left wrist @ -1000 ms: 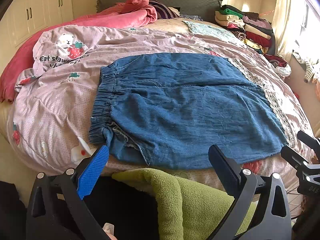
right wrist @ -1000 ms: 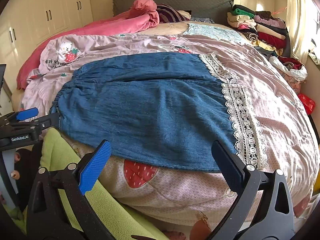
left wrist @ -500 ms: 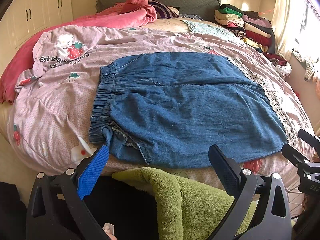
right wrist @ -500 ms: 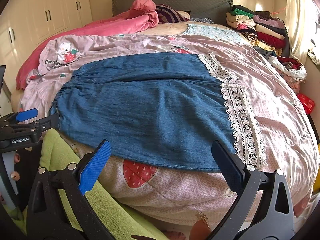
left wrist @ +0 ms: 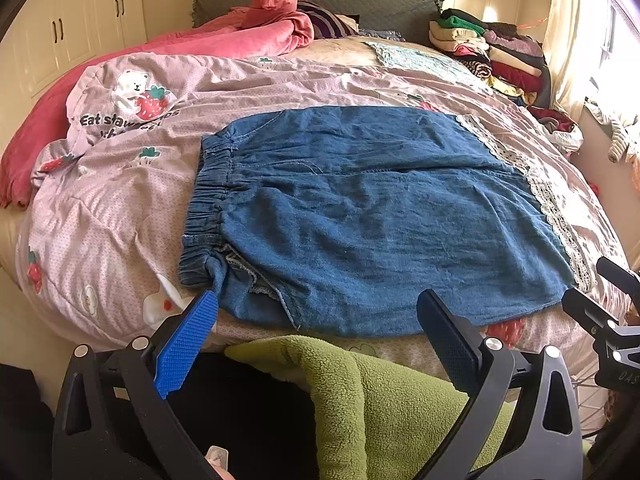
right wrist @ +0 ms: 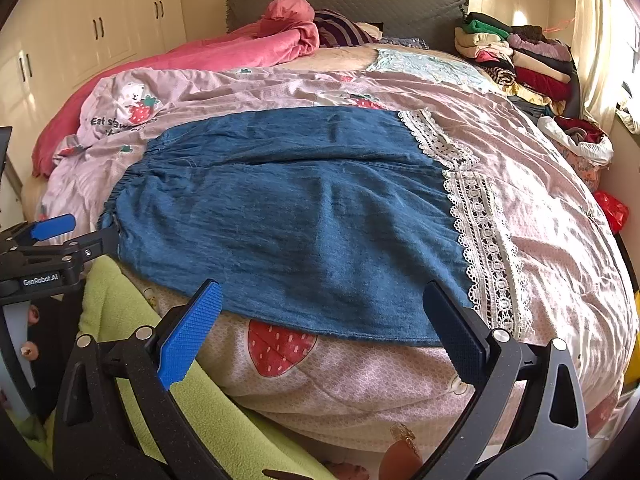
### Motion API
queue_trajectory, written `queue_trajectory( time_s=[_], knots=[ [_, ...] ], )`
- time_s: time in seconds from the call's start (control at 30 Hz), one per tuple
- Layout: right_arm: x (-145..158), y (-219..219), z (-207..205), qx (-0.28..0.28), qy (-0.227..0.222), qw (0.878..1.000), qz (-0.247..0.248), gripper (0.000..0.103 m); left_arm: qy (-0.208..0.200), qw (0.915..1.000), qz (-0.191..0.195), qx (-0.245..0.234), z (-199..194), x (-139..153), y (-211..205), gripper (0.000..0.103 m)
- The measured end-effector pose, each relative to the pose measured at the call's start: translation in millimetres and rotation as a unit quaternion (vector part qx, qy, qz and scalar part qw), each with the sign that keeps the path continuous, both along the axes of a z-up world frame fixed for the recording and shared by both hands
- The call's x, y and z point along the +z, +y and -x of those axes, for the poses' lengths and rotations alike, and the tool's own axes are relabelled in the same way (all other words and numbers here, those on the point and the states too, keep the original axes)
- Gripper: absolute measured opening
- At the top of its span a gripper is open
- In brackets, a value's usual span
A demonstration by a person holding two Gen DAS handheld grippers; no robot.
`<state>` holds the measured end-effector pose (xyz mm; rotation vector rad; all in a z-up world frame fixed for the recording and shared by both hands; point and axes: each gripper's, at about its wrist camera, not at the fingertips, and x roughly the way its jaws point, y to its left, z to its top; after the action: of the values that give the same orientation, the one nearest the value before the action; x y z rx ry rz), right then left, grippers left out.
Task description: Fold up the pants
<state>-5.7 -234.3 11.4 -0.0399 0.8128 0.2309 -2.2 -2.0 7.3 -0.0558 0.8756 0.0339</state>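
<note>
Both grippers gape wide and empty at the bed's near edge.
Left gripper (left wrist: 320,332) sits just short of the denim pants (left wrist: 368,216), near their elastic waistband (left wrist: 208,200); right gripper (right wrist: 324,320) faces the lace-trimmed hem (right wrist: 484,240). Pants lie flat on the pink quilt (left wrist: 112,208).

We see the blue denim pants (right wrist: 288,216) spread flat on the pink strawberry quilt (right wrist: 540,208), lace hem (right wrist: 486,248) rightward. Our right gripper (right wrist: 320,336) hangs wide apart and empty before their near edge; the left gripper (right wrist: 76,236) sits beside the waistband.
</note>
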Motion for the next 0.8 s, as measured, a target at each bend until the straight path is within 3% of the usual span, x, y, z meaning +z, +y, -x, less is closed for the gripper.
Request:
queue_trajectory(
  time_s=[0.43, 0.8],
  knots=[
    [3, 8, -1, 0.006, -0.002, 1.000, 0.003, 0.095, -0.005, 1.0000, -0.007, 0.003, -1, 3, 5, 0.099],
    [5, 25, -28, 0.027, -0.003, 1.000, -0.008, 0.095, -0.006, 0.9996, -0.014, 0.022, -18, 2, 16, 0.099]
  ],
)
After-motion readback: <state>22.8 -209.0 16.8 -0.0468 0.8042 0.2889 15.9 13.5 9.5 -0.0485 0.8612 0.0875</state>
